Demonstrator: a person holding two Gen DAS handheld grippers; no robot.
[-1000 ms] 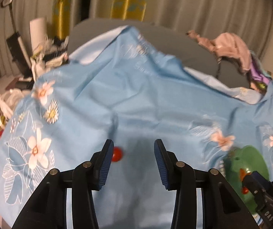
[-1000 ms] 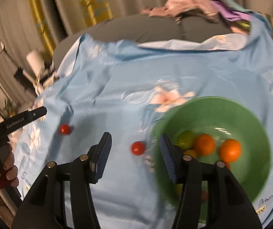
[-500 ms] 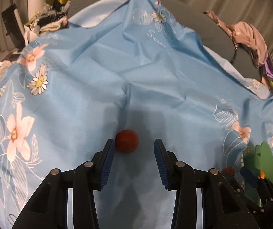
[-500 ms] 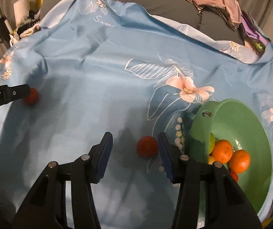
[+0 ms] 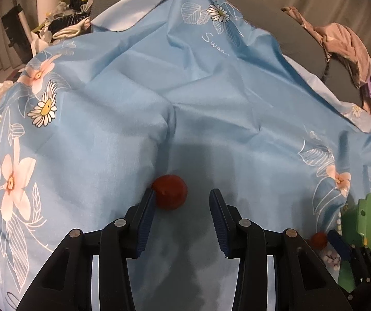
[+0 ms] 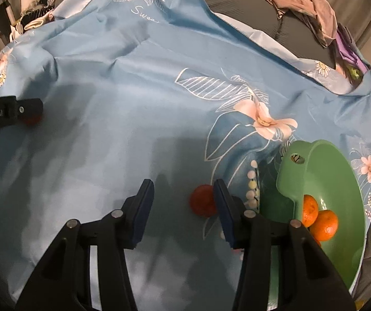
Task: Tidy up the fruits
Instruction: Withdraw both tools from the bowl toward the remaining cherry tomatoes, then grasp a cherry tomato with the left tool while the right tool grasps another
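left wrist view: left gripper (image 5: 182,198) is open, red fruit (image 5: 169,191) sits off-center against its left finger on the blue cloth (image 5: 211,90). right gripper (image 6: 184,189), jaws just narrowing but not clamped, has another red fruit (image 6: 202,200) hugging its right finger, beside the green bowl (image 6: 341,160).

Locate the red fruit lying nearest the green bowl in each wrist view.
Left wrist: red fruit far lower right, just left of the green bowl.
Right wrist: the same fruit low centre, against the right tool's right-hand finger.
Shared landmark: the bowl.
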